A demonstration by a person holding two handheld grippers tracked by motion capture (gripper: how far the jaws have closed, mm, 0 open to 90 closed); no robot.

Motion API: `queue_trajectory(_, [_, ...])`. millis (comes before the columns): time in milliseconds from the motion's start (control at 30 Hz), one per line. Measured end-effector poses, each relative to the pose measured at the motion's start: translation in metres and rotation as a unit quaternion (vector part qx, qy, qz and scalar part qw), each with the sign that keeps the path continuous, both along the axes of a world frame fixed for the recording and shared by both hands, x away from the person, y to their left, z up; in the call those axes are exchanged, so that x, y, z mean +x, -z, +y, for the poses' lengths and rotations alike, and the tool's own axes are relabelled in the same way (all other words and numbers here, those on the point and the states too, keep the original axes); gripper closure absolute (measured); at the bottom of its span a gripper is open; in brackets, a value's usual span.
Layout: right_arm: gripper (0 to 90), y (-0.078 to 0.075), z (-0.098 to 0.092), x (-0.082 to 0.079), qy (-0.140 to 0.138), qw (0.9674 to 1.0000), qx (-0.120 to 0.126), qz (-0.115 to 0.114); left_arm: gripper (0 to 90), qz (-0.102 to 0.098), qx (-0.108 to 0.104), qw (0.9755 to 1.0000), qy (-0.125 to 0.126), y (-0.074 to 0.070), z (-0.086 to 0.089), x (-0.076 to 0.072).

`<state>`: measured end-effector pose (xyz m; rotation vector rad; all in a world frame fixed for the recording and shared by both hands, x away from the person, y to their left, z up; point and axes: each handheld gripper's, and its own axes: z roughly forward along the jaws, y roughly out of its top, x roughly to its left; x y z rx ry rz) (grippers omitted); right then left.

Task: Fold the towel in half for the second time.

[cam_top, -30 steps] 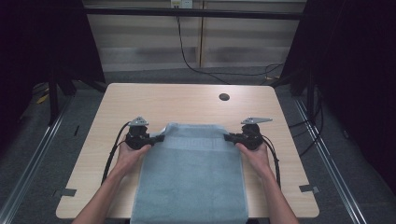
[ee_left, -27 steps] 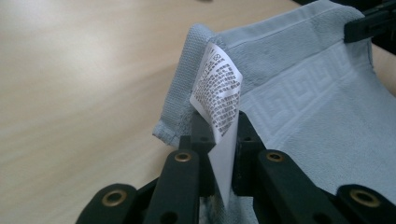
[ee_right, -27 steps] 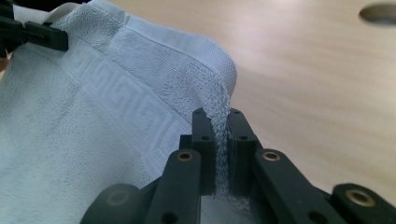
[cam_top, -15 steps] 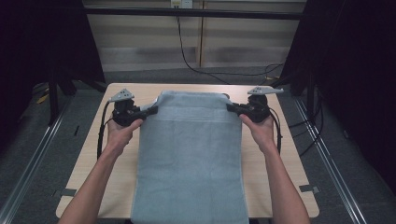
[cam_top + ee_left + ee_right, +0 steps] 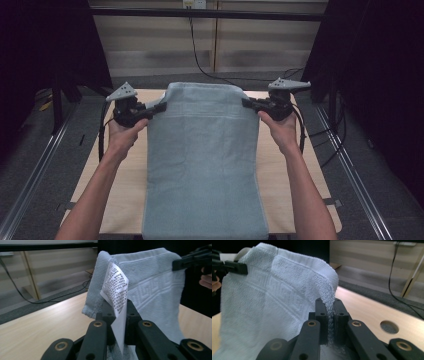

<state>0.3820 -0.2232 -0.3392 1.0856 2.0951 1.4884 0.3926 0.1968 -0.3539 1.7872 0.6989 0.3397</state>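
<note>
A pale blue-grey towel (image 5: 202, 160) hangs spread between my two grippers, lifted above the wooden table (image 5: 285, 165), its lower end draping past the near edge. My left gripper (image 5: 161, 106) is shut on the towel's upper left corner. In the left gripper view the jaws pinch that towel (image 5: 150, 290) corner together with its white care label (image 5: 116, 290) at my left gripper (image 5: 120, 315). My right gripper (image 5: 246, 103) is shut on the upper right corner; in the right gripper view the towel (image 5: 269, 297) edge runs down between the closed jaws of my right gripper (image 5: 328, 312).
A round hole (image 5: 389, 326) is cut in the tabletop near its far edge. Black cables (image 5: 200, 60) trail over the floor behind the table. Metal rails (image 5: 30, 165) run along the floor on both sides, with dark curtains beyond.
Both hands have risen with the towel, lifting its top edge off the table so that it now hangs upright between the grippers.
</note>
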Motion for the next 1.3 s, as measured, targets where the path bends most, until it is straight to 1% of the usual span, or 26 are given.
queue_trajectory(33, [85.3, 0.003, -0.001, -0.004, -0.003, 1.0000, 0.001, 0.001, 82.8, 0.000, 0.011, 0.9999, -0.001, 0.004, 0.001, -0.008])
queue_trajectory(133, [85.4, 0.011, -0.003, -0.022, -0.011, 0.9999, 0.000, 0.005, 82.8, 0.004, 0.015, 0.9999, 0.000, 0.011, 0.006, -0.022])
queue_trajectory(233, [85.4, 0.013, -0.005, -0.044, -0.025, 0.9997, 0.001, 0.002, 82.8, -0.002, 0.017, 0.9997, 0.018, 0.011, 0.011, -0.042])
queue_trajectory(333, [85.3, 0.011, -0.006, -0.066, -0.039, 0.9992, -0.008, -0.006, 82.8, -0.005, 0.016, 0.9995, 0.026, 0.011, 0.015, -0.059])
queue_trajectory(367, [85.3, 0.011, -0.006, -0.071, -0.042, 0.9991, -0.006, -0.004, 82.8, -0.001, 0.018, 0.9993, 0.033, 0.013, 0.017, -0.066])
queue_trajectory(433, [85.4, 0.017, -0.005, -0.084, -0.052, 0.9985, -0.015, 0.006, 82.7, 0.002, 0.028, 0.9987, 0.042, 0.021, 0.018, -0.077])
queue_trajectory(500, [85.3, 0.025, -0.003, -0.097, -0.062, 0.9975, -0.030, 0.016, 82.6, 0.016, 0.034, 0.9984, 0.043, 0.033, 0.022, -0.085])
queue_trajectory(533, [85.4, 0.031, -0.002, -0.102, -0.066, 0.9970, -0.030, 0.026, 82.6, 0.028, 0.033, 0.9978, 0.050, 0.039, 0.022, -0.089])
queue_trajectory(600, [85.4, 0.042, -0.001, -0.112, -0.072, 0.9960, -0.035, 0.041, 82.6, 0.038, 0.036, 0.9973, 0.052, 0.049, 0.023, -0.098])
queue_trajectory(633, [85.4, 0.046, -0.001, -0.116, -0.075, 0.9954, -0.037, 0.047, 82.6, 0.045, 0.038, 0.9965, 0.059, 0.055, 0.024, -0.104])
queue_trajectory(700, [85.4, 0.057, 0.002, -0.128, -0.081, 0.9937, -0.048, 0.060, 82.4, 0.054, 0.040, 0.9959, 0.060, 0.062, 0.025, -0.113])
queue_trajectory(733, [85.4, 0.061, 0.003, -0.131, -0.084, 0.9930, -0.051, 0.066, 82.4, 0.063, 0.040, 0.9948, 0.069, 0.069, 0.026, -0.119])
queue_trajectory(767, [85.3, 0.068, 0.003, -0.136, -0.085, 0.9917, -0.061, 0.075, 82.1, 0.070, 0.044, 0.9942, 0.070, 0.074, 0.025, -0.123])
queue_trajectory(800, [85.3, 0.073, 0.003, -0.137, -0.087, 0.9911, -0.059, 0.081, 81.7, 0.081, 0.055, 0.9926, 0.071, 0.081, 0.024, -0.127])
queue_trajectory(833, [85.3, 0.080, 0.002, -0.139, -0.087, 0.9904, -0.055, 0.091, 81.7, 0.092, 0.070, 0.9902, 0.078, 0.091, 0.023, -0.131])
queue_trajectory(900, [85.3, 0.098, 0.005, -0.142, -0.090, 0.9870, -0.066, 0.115, 81.5, 0.117, 0.084, 0.9866, 0.077, 0.106, 0.022, -0.134])
queue_trajectory(933, [85.2, 0.105, 0.005, -0.143, -0.093, 0.9857, -0.067, 0.123, 81.6, 0.133, 0.093, 0.9840, 0.074, 0.116, 0.021, -0.134])
queue_trajectory(1000, [85.2, 0.122, 0.008, -0.144, -0.096, 0.9834, -0.069, 0.138, 81.7, 0.150, 0.107, 0.9801, 0.073, 0.128, 0.020, -0.133])
queue_trajectory(1033, [85.2, 0.126, 0.008, -0.144, -0.097, 0.9828, -0.068, 0.142, 81.7, 0.159, 0.116, 0.9777, 0.073, 0.133, 0.018, -0.132])
queue_trajectory(1067, [85.2, 0.132, 0.009, -0.144, -0.099, 0.9813, -0.073, 0.148, 81.7, 0.166, 0.124, 0.9755, 0.074, 0.140, 0.016, -0.131])
queue_trajectory(1100, [85.2, 0.138, 0.011, -0.142, -0.098, 0.9791, -0.085, 0.157, 82.0, 0.167, 0.127, 0.9748, 0.076, 0.142, 0.015, -0.130])
queue_trajectory(1167, [85.3, 0.147, 0.013, -0.138, -0.092, 0.9762, -0.098, 0.170, 82.1, 0.168, 0.119, 0.9761, 0.070, 0.144, 0.013, -0.127])
queue_trajectory(1200, [85.3, 0.152, 0.013, -0.135, -0.092, 0.9756, -0.095, 0.176, 82.0, 0.169, 0.116, 0.9766, 0.067, 0.146, 0.014, -0.125])
queue_trajectory(1233, [85.3, 0.152, 0.012, -0.133, -0.085, 0.9764, -0.094, 0.175, 82.0, 0.170, 0.111, 0.9769, 0.067, 0.147, 0.013, -0.122])
queue_trajectory(1267, [85.3, 0.151, 0.013, -0.131, -0.083, 0.9760, -0.101, 0.174, 82.1, 0.174, 0.103, 0.9772, 0.064, 0.148, 0.013, -0.116])
queue_trajectory(1300, [85.3, 0.150, 0.015, -0.128, -0.075, 0.9758, -0.114, 0.171, 82.2, 0.177, 0.101, 0.9771, 0.060, 0.148, 0.013, -0.111])
